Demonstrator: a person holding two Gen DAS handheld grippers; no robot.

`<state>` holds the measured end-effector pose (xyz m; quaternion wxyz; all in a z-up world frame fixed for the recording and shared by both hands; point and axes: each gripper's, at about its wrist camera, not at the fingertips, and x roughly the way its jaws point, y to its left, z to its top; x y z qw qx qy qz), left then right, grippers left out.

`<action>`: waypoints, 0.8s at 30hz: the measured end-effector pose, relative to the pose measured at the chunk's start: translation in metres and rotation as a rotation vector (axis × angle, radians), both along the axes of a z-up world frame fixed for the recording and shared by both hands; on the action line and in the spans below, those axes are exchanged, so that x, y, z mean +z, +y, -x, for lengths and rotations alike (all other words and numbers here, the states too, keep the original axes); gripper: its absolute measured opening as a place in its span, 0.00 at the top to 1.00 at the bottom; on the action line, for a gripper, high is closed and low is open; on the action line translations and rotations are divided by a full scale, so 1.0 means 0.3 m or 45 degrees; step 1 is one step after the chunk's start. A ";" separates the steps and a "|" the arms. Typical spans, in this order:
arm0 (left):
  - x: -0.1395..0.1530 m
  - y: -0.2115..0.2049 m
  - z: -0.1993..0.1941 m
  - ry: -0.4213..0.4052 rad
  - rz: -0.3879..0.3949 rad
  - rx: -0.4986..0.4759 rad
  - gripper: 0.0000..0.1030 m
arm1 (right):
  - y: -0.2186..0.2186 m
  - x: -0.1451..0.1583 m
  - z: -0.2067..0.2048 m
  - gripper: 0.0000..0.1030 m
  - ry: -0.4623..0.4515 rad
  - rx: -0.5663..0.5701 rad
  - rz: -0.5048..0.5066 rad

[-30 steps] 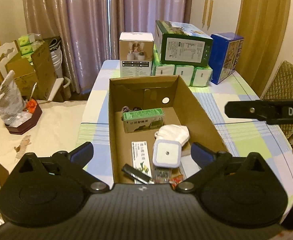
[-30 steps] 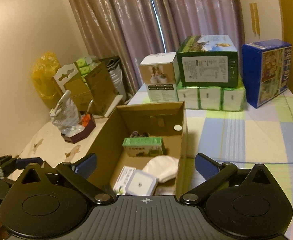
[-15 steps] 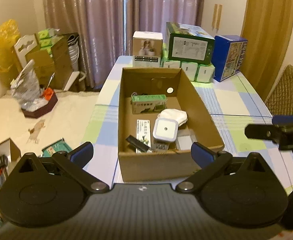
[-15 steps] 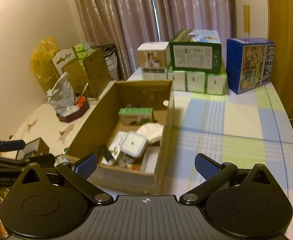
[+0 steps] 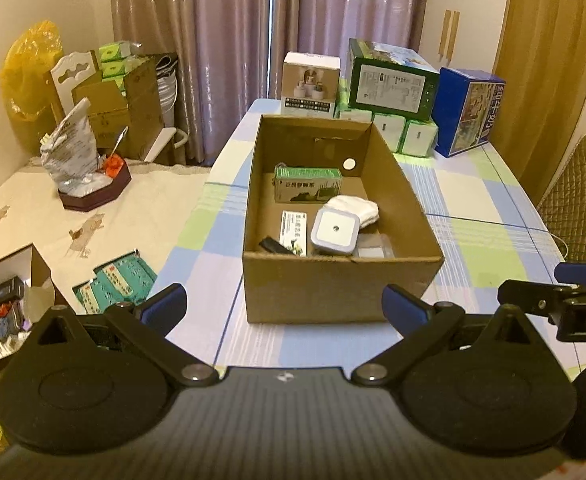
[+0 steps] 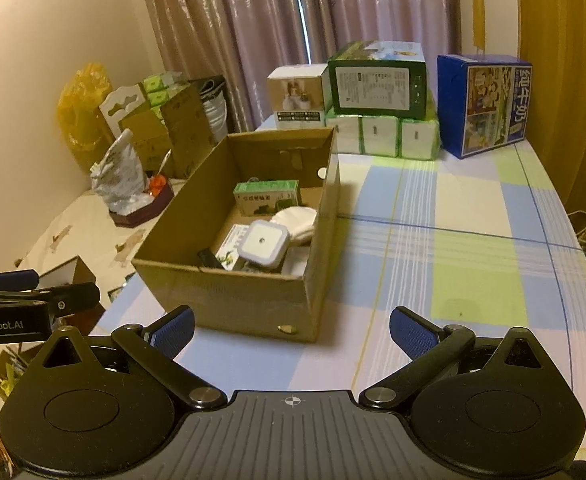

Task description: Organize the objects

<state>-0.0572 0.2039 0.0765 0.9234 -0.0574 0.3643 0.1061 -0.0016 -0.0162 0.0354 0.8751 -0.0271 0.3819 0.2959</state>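
The left gripper [image 5: 283,308] is hovering with its jaws spread wide and nothing between them, short of the near wall of the cardboard box [image 5: 333,292]. The right gripper [image 6: 291,330] is hovering beside it, likewise spread apart and empty, over the checked tablecloth [image 6: 473,248] at the box's near right corner.

The box is sitting open-topped on the table. Inside it, a white square night light [image 5: 335,230] is lying tilted on top of other items toward the near end. A white cloth pad [image 5: 359,206] is lying just behind it. A green carton [image 5: 308,185] is standing on its long edge further back. A printed leaflet pack [image 5: 293,232] and a black stick-shaped item [image 5: 273,245] are lying to the left of the night light.

Beyond the box, a white carton [image 5: 311,84], a dark green carton [image 5: 391,80] stacked on green-and-white packs [image 5: 405,134], and a blue carton [image 5: 469,112] are standing against the curtain [image 5: 229,40].
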 end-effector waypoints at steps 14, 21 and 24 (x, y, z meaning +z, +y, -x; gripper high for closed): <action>-0.040 -0.040 0.051 0.024 -0.007 0.001 0.01 | -0.002 -0.042 0.037 0.02 -0.002 0.000 0.031; -0.037 -0.044 0.048 0.015 -0.018 -0.001 0.01 | 0.001 -0.062 0.034 0.02 0.004 0.001 0.040; -0.038 -0.042 0.046 0.016 -0.017 0.003 0.01 | 0.002 -0.059 0.034 0.02 0.004 0.004 0.038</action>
